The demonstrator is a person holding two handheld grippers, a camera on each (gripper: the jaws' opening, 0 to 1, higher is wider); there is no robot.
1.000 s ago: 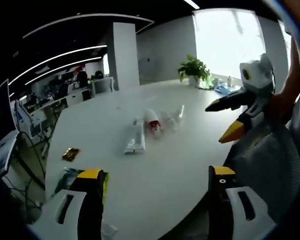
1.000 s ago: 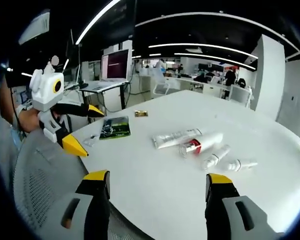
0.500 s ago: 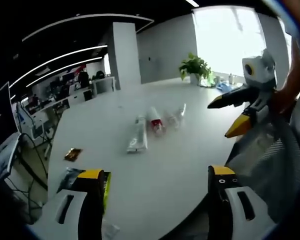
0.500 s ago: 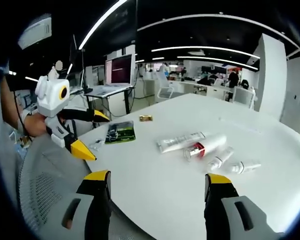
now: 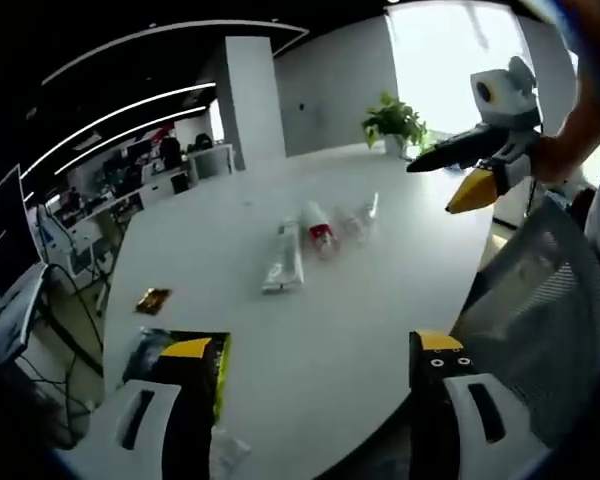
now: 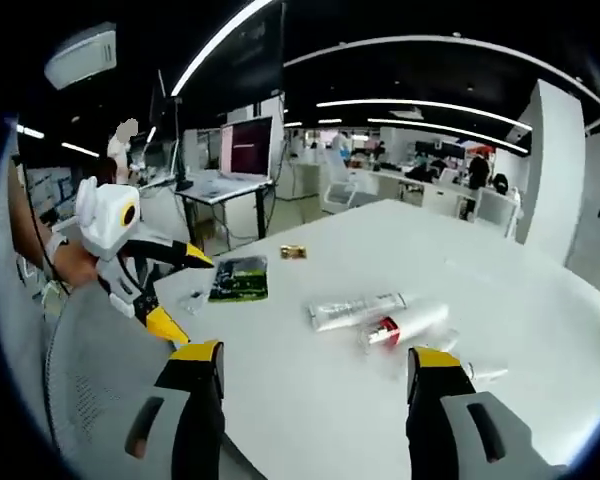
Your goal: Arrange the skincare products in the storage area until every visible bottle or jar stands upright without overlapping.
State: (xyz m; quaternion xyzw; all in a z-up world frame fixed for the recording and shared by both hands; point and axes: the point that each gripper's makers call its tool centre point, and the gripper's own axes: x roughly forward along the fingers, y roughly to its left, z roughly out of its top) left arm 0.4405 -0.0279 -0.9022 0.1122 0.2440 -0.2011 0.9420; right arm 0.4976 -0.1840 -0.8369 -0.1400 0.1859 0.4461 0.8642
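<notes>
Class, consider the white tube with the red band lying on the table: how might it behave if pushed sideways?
The white tube with the red band lies on its side and looks round, so it would probably roll. It rests beside the flat tube, which might stop it.

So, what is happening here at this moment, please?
A person holds the left gripper and the right gripper, both open and empty, above the near edge of a white table. Nothing is grasped yet. Near the table's middle a white tube, a bottle with a red band and smaller clear bottles all lie on their sides, close together. A green packet lies apart, towards the edge.
</notes>
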